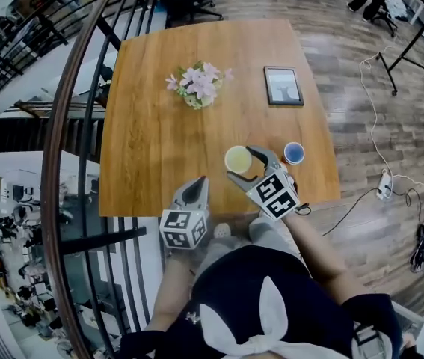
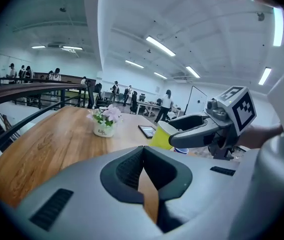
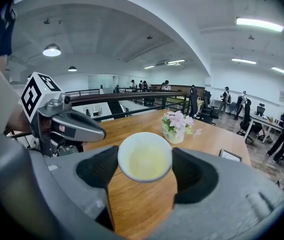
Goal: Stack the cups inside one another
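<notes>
Currently right gripper (image 1: 243, 165) clamps yellow cup (image 3: 145, 156), just left of blue cup (image 1: 294, 152); left gripper (image 1: 198, 185) closed, empty. Next: carry over blue cup, lower in.

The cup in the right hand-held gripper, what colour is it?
Yellow outside, pale inside; the cup shows its wall best in the left gripper view.
</notes>
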Demonstrator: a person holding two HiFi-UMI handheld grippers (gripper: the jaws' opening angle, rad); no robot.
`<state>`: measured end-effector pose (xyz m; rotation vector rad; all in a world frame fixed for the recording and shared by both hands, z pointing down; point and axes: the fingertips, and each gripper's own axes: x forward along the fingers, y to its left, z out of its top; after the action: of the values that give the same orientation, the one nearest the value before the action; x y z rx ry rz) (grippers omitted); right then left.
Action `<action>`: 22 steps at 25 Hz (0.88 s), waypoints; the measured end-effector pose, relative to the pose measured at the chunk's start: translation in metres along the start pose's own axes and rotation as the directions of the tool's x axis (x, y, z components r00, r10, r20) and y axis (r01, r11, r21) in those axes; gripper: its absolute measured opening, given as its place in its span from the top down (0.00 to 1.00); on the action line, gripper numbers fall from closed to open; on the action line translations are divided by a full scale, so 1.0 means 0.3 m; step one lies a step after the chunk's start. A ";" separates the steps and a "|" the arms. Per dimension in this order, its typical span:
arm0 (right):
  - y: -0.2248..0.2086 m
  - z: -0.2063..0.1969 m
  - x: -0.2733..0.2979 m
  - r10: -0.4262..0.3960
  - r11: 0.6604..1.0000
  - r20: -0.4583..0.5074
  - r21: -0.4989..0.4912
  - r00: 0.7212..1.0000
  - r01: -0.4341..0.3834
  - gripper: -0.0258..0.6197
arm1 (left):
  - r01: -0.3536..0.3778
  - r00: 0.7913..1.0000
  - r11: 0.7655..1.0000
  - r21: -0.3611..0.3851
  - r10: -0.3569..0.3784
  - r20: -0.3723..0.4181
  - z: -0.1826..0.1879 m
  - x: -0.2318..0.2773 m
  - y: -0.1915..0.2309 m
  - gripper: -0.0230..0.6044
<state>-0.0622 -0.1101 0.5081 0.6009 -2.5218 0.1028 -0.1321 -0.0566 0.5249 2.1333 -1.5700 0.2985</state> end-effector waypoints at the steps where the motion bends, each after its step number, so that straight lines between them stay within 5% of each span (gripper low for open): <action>1: -0.021 -0.012 -0.019 -0.018 1.000 -0.003 0.010 1.000 0.018 0.44 | 0.014 1.000 1.000 0.008 -0.014 -0.002 0.006 0.016 -0.018 0.94; 22: -0.373 -0.247 -0.349 -0.332 0.924 -0.074 0.173 0.940 0.340 0.44 | 0.208 0.977 0.975 0.077 -0.203 -0.066 0.017 0.215 -0.251 0.94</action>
<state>0.1021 -0.1547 0.5109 1.0855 -2.3439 0.2202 -0.0409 -0.0957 0.5307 2.3075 -1.3125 0.3576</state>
